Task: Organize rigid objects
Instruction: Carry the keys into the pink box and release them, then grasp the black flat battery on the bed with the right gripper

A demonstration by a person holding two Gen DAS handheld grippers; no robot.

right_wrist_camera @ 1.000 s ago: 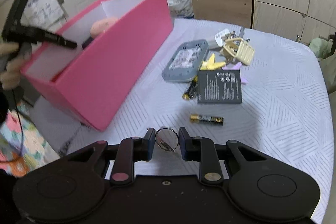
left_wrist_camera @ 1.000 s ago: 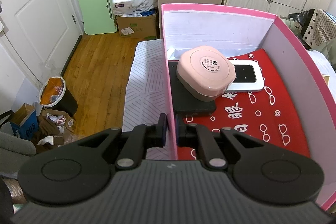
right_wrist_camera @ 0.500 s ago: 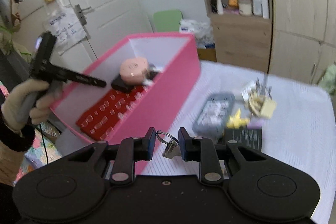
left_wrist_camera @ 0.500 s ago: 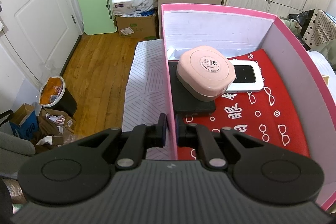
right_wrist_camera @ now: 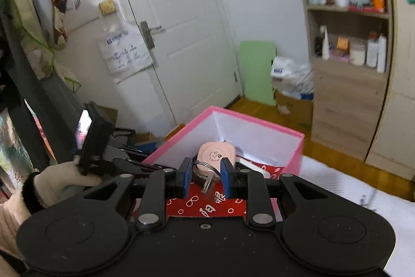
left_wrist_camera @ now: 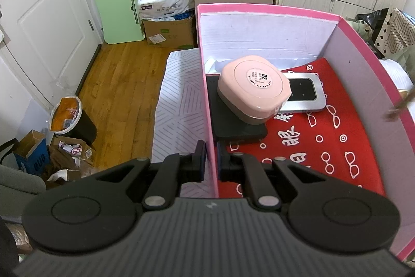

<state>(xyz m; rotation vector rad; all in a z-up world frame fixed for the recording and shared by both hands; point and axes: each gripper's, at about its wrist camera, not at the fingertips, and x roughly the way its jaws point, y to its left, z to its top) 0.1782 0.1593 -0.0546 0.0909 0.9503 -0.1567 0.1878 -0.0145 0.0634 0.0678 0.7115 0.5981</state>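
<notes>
Right wrist view: right gripper [right_wrist_camera: 206, 176] clamps key ring [right_wrist_camera: 205, 171], held above pink box [right_wrist_camera: 259, 125] interior. Left gripper [left_wrist_camera: 210, 160] pinches box's left wall; pink case [left_wrist_camera: 253, 88] rests inside.

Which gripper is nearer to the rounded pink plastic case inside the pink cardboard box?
Hard to call. The left gripper is clamped on the pink cardboard box's side wall, short of the rounded pink plastic case. The right gripper, carrying a metal key ring, hovers above the box.
</notes>
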